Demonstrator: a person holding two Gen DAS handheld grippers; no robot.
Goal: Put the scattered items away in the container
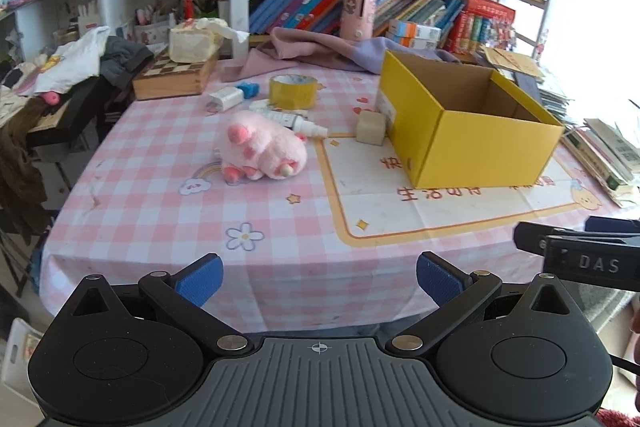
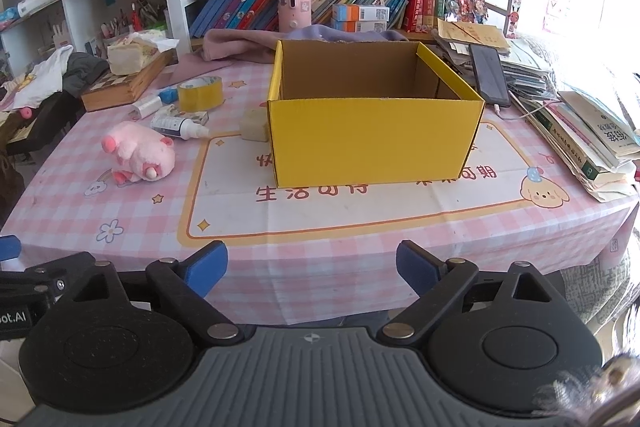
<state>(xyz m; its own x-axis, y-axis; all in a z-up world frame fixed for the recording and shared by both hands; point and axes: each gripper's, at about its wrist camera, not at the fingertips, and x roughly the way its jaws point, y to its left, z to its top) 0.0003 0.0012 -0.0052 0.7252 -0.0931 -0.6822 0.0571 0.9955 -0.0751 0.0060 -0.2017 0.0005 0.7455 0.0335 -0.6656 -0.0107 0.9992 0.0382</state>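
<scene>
Waiting at the near edge of the counter [image 2: 360,227], both tools are empty: the left hand-held gripper [image 1: 319,281] and right hand-held gripper [image 2: 312,267] are spread wide, ready to pick. Left lie the plush pig [image 2: 138,153], tape roll [image 2: 200,93], bottle [image 2: 180,127] and block [image 2: 254,125]; the yellow box [image 2: 372,141] sits right of them, open for loading
</scene>
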